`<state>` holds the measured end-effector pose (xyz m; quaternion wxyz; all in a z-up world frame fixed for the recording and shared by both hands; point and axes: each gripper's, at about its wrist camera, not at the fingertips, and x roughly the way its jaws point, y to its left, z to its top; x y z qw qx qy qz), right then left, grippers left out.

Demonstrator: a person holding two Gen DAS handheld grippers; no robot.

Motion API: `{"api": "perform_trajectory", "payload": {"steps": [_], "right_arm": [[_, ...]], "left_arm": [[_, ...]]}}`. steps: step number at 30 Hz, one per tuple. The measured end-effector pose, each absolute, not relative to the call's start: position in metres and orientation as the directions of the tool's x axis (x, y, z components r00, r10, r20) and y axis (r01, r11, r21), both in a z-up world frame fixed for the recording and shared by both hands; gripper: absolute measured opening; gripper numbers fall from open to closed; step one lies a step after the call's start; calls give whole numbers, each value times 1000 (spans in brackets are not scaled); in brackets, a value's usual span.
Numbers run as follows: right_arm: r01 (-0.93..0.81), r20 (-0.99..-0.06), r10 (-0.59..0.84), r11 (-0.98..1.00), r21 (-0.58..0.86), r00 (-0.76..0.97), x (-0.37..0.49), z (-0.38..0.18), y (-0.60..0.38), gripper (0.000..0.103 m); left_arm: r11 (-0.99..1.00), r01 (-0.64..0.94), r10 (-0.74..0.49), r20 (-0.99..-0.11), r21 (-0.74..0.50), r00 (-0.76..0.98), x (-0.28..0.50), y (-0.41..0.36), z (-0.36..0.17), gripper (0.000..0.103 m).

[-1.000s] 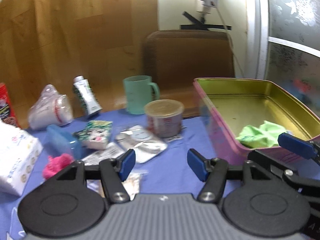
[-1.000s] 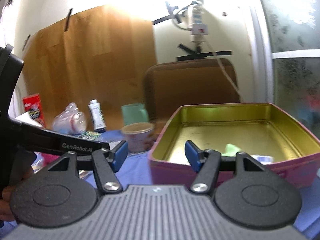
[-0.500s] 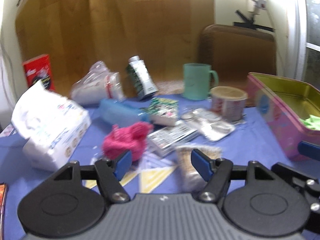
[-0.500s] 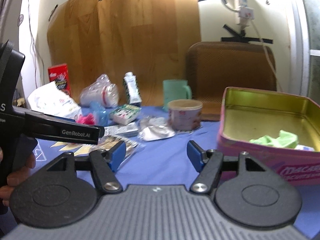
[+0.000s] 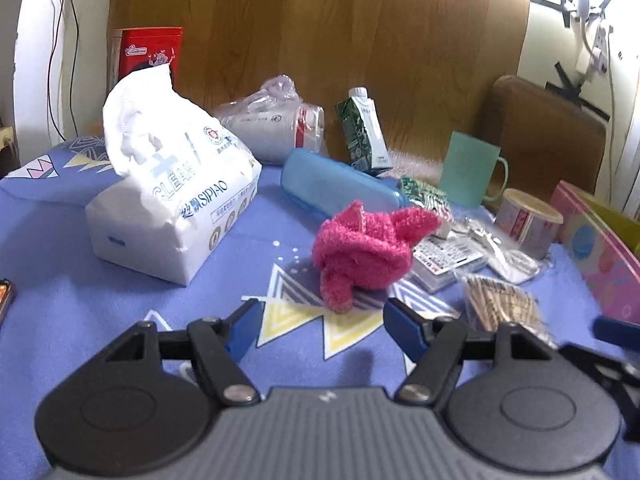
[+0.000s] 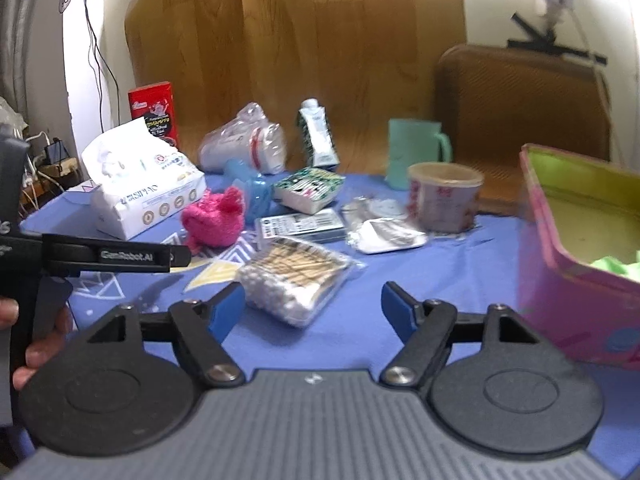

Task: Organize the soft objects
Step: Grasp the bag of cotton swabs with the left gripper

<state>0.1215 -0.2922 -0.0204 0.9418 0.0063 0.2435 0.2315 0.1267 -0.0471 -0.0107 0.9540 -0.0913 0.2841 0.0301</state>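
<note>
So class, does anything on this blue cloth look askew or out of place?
Yes. The green-and-white drink carton stands tilted, leaning toward the bagged paper cups, which lie on their side. Small white specks dot the cloth near the pink fuzzy knotted bundle.

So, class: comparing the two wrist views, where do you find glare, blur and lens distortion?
Left wrist view: glare bleaches the upper right corner; the fluffy pink knotted cloth is fairly sharp, the pink metal tin at the right edge smears. Right wrist view: softer overall, the mint green plastic mug blurred, and the wall edges at the sides bow with the fisheye.
</note>
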Motion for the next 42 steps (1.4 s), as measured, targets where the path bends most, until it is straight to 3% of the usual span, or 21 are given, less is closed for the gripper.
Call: {"api": "perform_trajectory", "payload": {"steps": [8, 10, 12, 20, 25, 27, 29, 32, 37, 42], "right_arm": [[-420, -556, 450, 887, 189, 699, 166, -35, -268, 83], [-433, -540, 434, 891, 137, 721, 163, -41, -262, 76], [-460, -536, 440, 882, 105, 720, 158, -40, -263, 58], [-671, -533, 581, 741, 35, 615, 113, -41, -286, 54], [-736, -515, 606, 674, -72, 606, 78, -40, -308, 57], [-694, -499, 563, 711, -114, 659, 73, -40, -315, 77], [-654, -477, 527, 743, -143, 703, 70, -39, -324, 85], [-627, -472, 512, 770, -119, 718, 71, -38, -339, 85], [-597, -466, 513, 801, -43, 721, 74, -38, -357, 85], [-631, -474, 570, 775, 38, 672, 68, -39, -354, 85]], "left_arm": [[987, -70, -12, -501, -145, 865, 122, -49, -9, 69], [986, -67, -19, -506, -151, 862, 122, -48, -9, 69], [985, -67, -24, -513, -158, 858, 123, -47, -10, 69], [986, -17, -74, -531, -164, 844, 125, -47, -10, 73], [990, 37, -106, -541, -137, 834, 124, -58, -10, 79], [990, 46, -110, -540, -132, 834, 122, -62, -9, 80], [984, 57, -140, -543, -166, 828, 119, -64, -8, 82], [964, 82, -212, -552, -251, 806, 117, -68, -7, 82], [948, 122, -274, -558, -294, 783, 118, -80, 0, 82], [926, 174, -339, -537, -334, 773, 111, -88, 8, 94]]}}
